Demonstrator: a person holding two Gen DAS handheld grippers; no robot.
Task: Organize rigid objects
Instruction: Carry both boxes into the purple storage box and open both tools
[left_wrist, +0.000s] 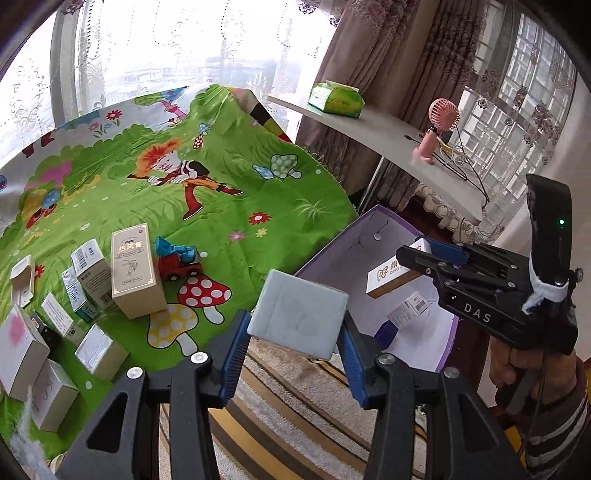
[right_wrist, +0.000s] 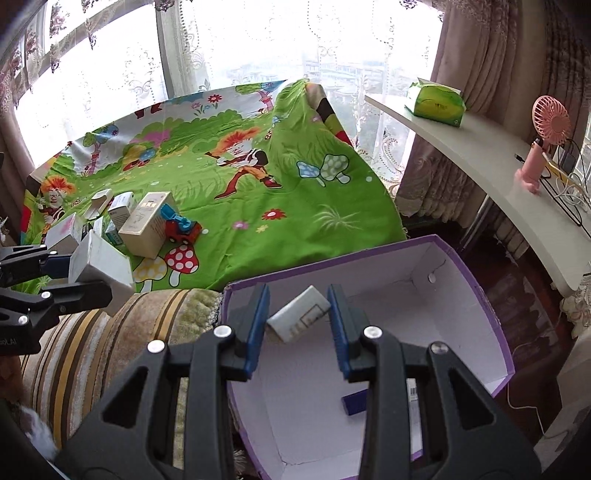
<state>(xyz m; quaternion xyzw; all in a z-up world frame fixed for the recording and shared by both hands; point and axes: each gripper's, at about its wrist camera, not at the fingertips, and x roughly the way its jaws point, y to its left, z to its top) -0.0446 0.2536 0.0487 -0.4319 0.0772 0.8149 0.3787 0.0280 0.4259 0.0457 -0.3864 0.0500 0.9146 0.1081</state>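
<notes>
My left gripper (left_wrist: 293, 326) is shut on a pale grey-white box (left_wrist: 299, 314), held over the striped sofa edge between the table and the purple box. In the right wrist view it shows at the far left, with the left gripper (right_wrist: 68, 273) clamped on that grey-white box (right_wrist: 99, 264). My right gripper (right_wrist: 298, 310) is shut on a small white box with an orange logo (right_wrist: 299, 314), above the open purple cardboard box (right_wrist: 332, 258). From the left wrist view, the right gripper (left_wrist: 424, 254) and its white box (left_wrist: 388, 278) hang over the purple box (left_wrist: 369, 236).
Several cartons (left_wrist: 136, 269) and a red-and-blue toy truck (left_wrist: 179, 258) stand on the green cartoon tablecloth (left_wrist: 258, 192). A dark blue box (right_wrist: 354, 402) lies inside the purple box. A white shelf (right_wrist: 480, 155) carries a green tissue pack (right_wrist: 436, 101) and a pink fan (right_wrist: 543, 147).
</notes>
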